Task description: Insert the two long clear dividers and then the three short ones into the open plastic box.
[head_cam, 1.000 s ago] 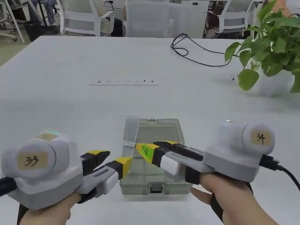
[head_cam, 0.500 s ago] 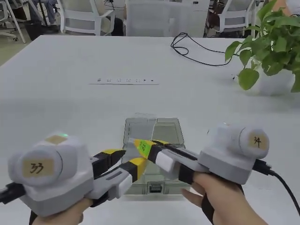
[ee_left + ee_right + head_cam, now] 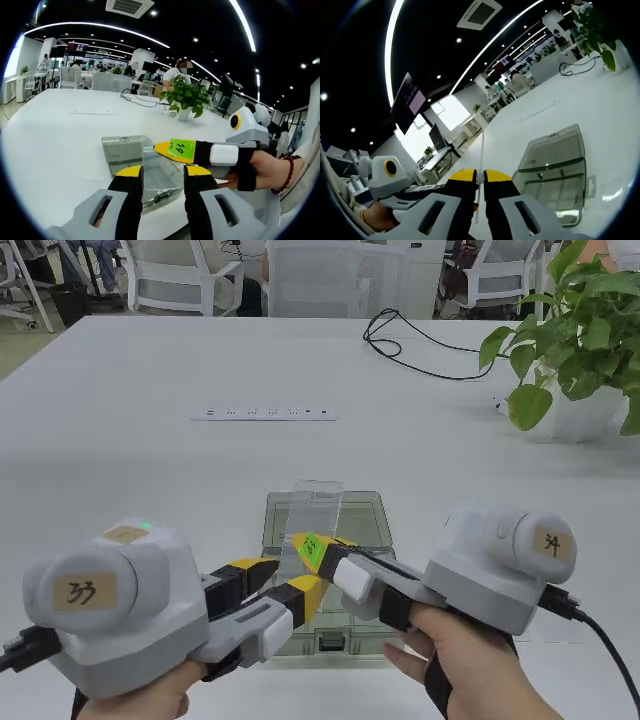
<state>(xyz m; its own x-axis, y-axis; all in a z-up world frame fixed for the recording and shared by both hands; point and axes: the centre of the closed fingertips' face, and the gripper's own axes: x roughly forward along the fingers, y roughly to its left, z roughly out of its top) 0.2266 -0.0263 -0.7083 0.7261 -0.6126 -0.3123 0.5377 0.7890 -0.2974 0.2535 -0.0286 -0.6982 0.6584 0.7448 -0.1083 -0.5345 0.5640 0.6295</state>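
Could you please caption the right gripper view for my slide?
Right gripper holding a clear divider edge-on, with the open plastic box on the table.

Clr divider (image 3: 315, 508) upright abv open plastic box (image 3: 362, 516).

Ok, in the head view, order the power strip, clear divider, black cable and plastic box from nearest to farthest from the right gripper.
1. clear divider, in the right gripper's jaws.
2. plastic box, just beneath.
3. power strip, mid-table.
4. black cable, far edge.
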